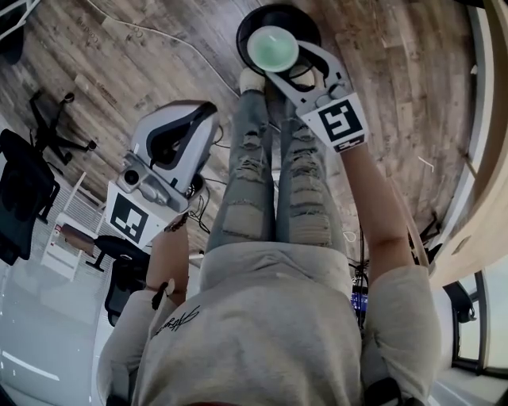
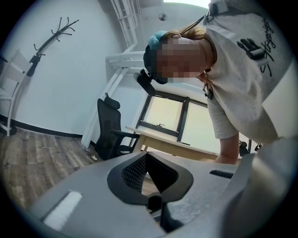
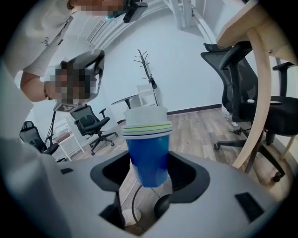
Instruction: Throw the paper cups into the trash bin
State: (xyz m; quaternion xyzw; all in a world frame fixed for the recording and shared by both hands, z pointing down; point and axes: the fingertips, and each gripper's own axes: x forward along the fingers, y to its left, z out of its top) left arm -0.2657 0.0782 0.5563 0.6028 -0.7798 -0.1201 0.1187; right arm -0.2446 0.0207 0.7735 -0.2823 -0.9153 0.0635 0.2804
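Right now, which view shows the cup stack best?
The right gripper view: the cup stack stands side-on between the right gripper's jaws, blue outside, several rims showing. The head view gives only its open top above the trash bin. The left gripper view misses it.

The head view looks steeply down the legs [image 1: 270,182] to the wooden floor [image 1: 143,71]. The left gripper view tilts up at the person [image 2: 242,83]; the right gripper view, close behind the paper cups [image 3: 146,144], skims that floor.

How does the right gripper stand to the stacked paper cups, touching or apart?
Touching. In the right gripper view the right gripper has a jaw pressed to each side of the stacked paper cups.
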